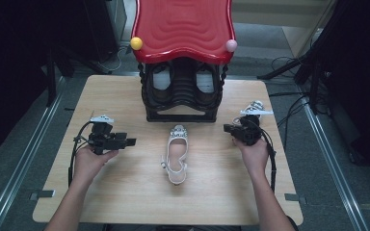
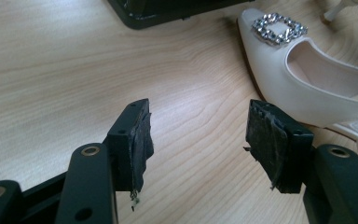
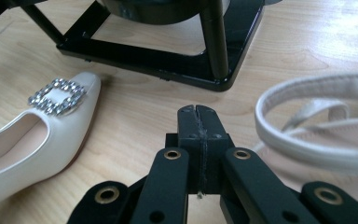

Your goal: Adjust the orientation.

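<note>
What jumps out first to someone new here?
The red-topped rack at the table's far edge, with shoes stored under its wavy roof. In front of it, mid-table, lies a white heel with a sparkly buckle, toe toward the rack. The left gripper stands open beside it, the right gripper is shut, with a second white shoe next to it.

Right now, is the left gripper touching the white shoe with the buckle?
Apart. In the left gripper view, the left gripper has open jaws over bare table, and a strip of wood shows between its right pad and the white shoe.
</note>
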Tool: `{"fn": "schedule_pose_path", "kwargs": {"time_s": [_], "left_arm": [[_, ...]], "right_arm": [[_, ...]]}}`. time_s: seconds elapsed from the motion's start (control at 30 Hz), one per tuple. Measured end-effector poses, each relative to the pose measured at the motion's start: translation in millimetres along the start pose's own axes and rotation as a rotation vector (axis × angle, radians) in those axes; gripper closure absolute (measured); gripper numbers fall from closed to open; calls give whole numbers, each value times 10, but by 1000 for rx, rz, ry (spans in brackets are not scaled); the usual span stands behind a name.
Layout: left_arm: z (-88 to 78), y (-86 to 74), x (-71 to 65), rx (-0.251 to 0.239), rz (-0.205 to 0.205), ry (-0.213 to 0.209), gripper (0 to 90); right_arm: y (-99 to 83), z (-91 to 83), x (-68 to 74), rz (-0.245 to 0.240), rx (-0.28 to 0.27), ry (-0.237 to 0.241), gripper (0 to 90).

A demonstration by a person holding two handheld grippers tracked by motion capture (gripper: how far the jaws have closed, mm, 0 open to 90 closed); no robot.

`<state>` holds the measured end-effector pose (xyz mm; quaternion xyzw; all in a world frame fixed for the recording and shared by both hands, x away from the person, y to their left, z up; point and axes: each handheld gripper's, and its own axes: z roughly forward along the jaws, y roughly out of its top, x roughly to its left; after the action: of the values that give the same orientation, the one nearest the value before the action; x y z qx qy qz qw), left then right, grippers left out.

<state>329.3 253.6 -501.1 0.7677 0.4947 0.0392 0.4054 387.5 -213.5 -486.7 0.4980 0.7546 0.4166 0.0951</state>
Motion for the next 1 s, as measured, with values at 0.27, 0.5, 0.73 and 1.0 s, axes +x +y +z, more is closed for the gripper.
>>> {"fn": "schedule_pose_path", "kwargs": {"time_s": [0.27, 0.5, 0.73, 1.0], "left_arm": [[4, -41, 13, 13, -2, 2, 402], [55, -13, 77, 14, -21, -4, 404], [125, 35, 81, 18, -17, -13, 408], [189, 93, 101, 26, -17, -27, 409]], "right_arm": [[6, 58, -106, 25, 28, -6, 900], [-72, -52, -148, 39, 30, -9, 900], [-183, -225, -252, 68, 29, -16, 900], [-285, -403, -355, 86, 28, -57, 900]]}}
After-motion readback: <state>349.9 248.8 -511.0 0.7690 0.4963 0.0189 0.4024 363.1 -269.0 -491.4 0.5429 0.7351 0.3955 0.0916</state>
